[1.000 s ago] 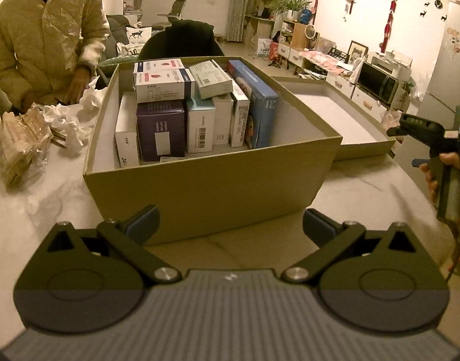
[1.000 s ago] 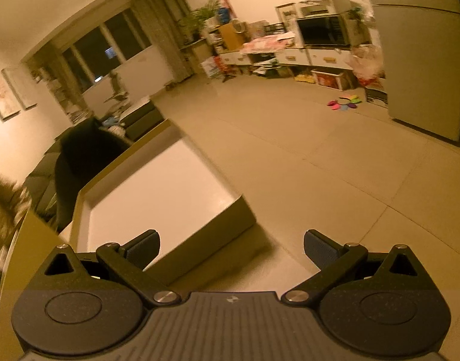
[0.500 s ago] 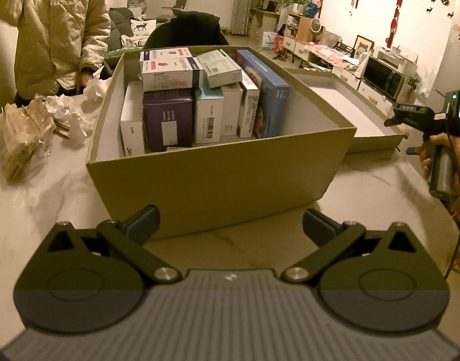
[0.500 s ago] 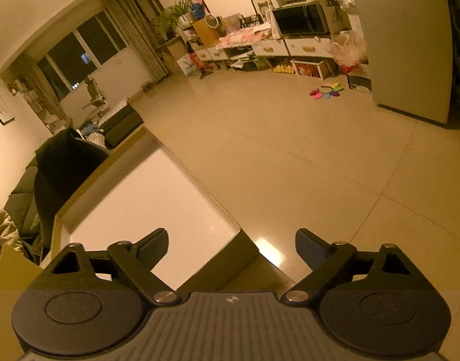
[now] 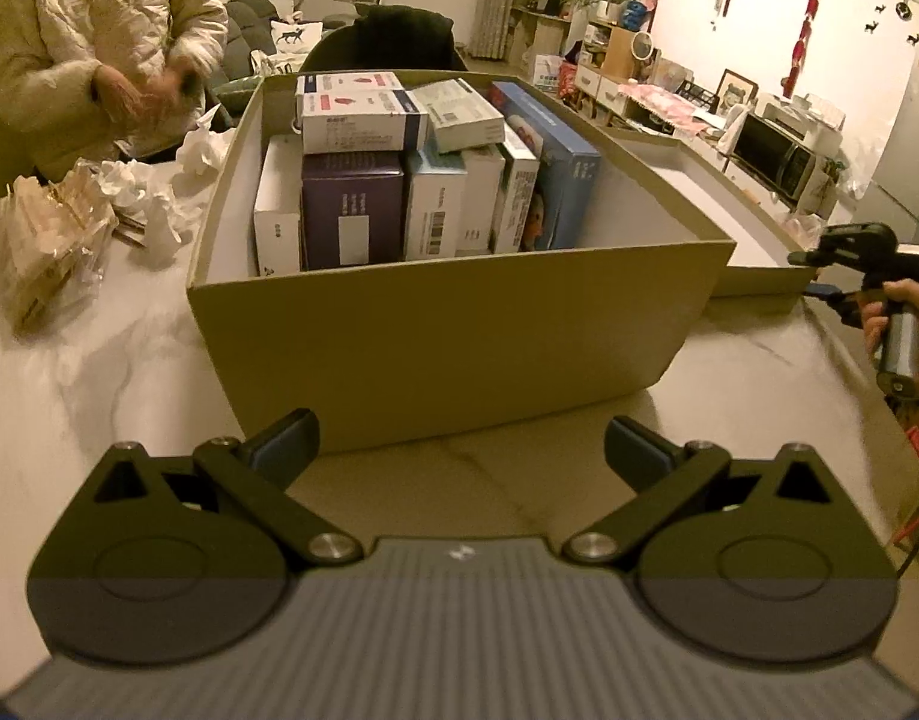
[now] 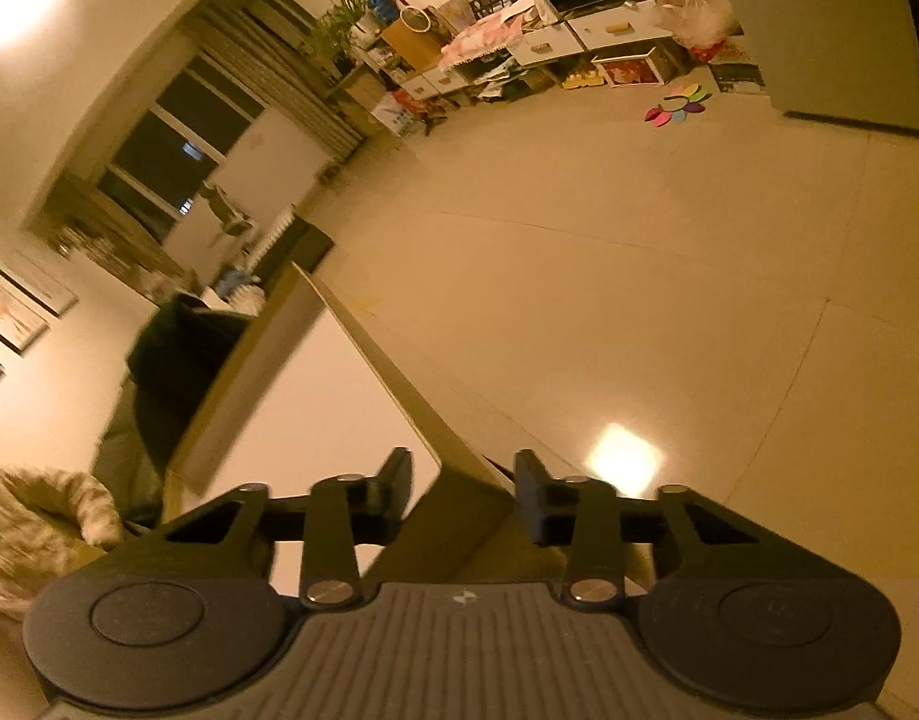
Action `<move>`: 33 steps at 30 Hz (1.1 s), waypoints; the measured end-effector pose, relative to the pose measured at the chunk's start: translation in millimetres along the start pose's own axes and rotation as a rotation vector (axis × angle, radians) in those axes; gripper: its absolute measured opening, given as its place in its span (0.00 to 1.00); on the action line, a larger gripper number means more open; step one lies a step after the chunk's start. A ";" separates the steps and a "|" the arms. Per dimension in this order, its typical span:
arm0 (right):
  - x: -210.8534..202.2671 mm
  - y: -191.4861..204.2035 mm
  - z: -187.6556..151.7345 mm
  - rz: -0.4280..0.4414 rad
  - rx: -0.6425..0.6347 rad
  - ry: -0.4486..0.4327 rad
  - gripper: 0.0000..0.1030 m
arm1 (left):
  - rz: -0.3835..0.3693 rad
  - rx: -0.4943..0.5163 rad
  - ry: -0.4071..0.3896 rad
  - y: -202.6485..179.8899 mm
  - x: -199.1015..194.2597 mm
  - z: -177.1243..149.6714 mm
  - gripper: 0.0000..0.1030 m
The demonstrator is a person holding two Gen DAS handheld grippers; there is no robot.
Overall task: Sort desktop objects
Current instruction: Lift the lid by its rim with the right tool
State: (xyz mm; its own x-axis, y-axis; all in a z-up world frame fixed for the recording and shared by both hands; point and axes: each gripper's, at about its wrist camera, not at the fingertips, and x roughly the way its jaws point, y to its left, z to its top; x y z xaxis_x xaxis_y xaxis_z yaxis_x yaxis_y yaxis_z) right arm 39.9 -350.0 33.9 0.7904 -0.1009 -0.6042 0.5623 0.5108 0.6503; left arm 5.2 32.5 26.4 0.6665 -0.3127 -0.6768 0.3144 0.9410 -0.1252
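Observation:
A tan cardboard box (image 5: pixel 459 324) stands on the table, packed with several small cartons (image 5: pixel 351 210) standing upright. My left gripper (image 5: pixel 462 444) hovers open just in front of its near wall, with nothing between the fingers. To the right lies the box's shallow lid (image 5: pixel 753 276), white inside. In the right wrist view my right gripper (image 6: pixel 462 480) straddles the lid's near wall (image 6: pixel 459 516). Its jaws are closing, a thin gap still shows beside the left finger (image 6: pixel 396 486). The left wrist view shows that gripper (image 5: pixel 843 246) held by a hand (image 5: pixel 891 312).
A person in a pale quilted jacket (image 5: pixel 99 48) stands at the far left behind crumpled paper (image 5: pixel 153 204) and a crinkled bag (image 5: pixel 51 240). A black chair (image 5: pixel 393 36) sits behind the box. The marble table (image 5: pixel 99 390) ends just right of the lid, above open floor (image 6: pixel 639 300).
My right gripper has rolled, come in over the lid's near wall and narrowed its jaws from wide apart to close around it. The left gripper has stayed put.

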 end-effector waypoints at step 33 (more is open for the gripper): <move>-35.3 -5.6 -14.1 -0.174 -0.240 0.032 0.33 | -0.033 -0.026 0.015 7.2 2.6 -8.9 1.00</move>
State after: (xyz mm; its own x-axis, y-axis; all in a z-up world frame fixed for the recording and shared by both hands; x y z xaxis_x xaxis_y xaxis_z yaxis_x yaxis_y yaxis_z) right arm 5.4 -337.3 45.1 0.6772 -0.1795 -0.7136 0.6117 0.6762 0.4105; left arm 3.1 39.6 17.2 0.6456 -0.3423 -0.6827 0.3182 0.9332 -0.1669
